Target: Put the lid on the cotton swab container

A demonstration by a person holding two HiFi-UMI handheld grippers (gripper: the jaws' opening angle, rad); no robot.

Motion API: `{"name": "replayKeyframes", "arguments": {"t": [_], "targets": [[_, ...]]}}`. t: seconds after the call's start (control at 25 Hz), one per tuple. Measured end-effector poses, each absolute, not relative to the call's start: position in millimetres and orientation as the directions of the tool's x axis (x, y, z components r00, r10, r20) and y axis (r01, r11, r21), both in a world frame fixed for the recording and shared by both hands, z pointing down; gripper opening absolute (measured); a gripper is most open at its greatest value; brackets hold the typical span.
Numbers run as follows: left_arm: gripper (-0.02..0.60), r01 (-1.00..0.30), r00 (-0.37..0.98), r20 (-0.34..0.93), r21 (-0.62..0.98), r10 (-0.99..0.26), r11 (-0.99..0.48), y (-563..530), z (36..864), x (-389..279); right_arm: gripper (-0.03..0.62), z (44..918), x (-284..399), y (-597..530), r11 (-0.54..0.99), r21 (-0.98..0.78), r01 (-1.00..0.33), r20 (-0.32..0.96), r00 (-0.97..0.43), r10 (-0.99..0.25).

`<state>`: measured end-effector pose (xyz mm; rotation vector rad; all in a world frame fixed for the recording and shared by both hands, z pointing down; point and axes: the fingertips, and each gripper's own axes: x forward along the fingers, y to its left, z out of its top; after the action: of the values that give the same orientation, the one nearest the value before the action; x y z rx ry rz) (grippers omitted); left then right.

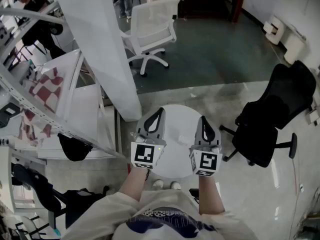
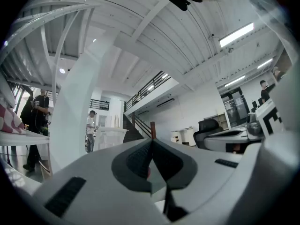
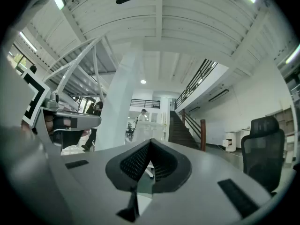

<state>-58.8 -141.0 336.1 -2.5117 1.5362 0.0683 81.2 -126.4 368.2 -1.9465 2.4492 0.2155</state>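
Observation:
Neither the cotton swab container nor its lid shows in any view. In the head view both grippers are held side by side over a small round white table (image 1: 178, 134). My left gripper (image 1: 159, 112) is shut, jaws pressed together with nothing between them. My right gripper (image 1: 204, 119) is likewise shut and empty. The left gripper view looks level across the room, over the shut left gripper (image 2: 151, 141). The right gripper view looks out the same way past the shut right gripper (image 3: 150, 140). The left gripper's marker cube (image 3: 32, 97) shows at the left of the right gripper view.
A thick white pillar (image 1: 100, 44) rises just left of the table. A white office chair (image 1: 150, 34) stands beyond it and a black office chair (image 1: 272, 119) to the right. Desks with a red-checked board (image 1: 45, 86) fill the left side. People stand in the distance.

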Motion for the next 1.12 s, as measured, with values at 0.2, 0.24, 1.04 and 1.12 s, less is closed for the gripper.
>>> {"name": "replayKeyframes", "arguments": {"t": [0.2,0.24,1.04,1.12], "targets": [[-0.002,-0.885,0.461,-0.142,-0.144,-0.876,-0.443,-139.0,336.1,-57.5,0.008,369.9,80.7,-124.8,0.222,0.108,-0.969,-0.085,-0.232,-0.969],[-0.002,-0.885,0.462,-0.141,-0.144,-0.876,-0.444,-138.7,336.1,-57.2,0.008,370.2,80.2,-124.6,0.222,0.11,-0.969,-0.083,-0.232,-0.969],[0.316,-0.729,0.681,0.004,-0.093,-0.732,-0.679,-134.6,357.7,-69.4,0.4,387.4,153.9,-107.1,0.375,-0.121,-0.919,-0.032,-0.374,-0.927],[0.316,-0.726,0.683,0.016,-0.094,-0.73,-0.681,-135.1,362.6,-71.1,0.4,390.6,159.4,-103.3,0.382,-0.118,-0.917,-0.018,-0.382,-0.924]]}}
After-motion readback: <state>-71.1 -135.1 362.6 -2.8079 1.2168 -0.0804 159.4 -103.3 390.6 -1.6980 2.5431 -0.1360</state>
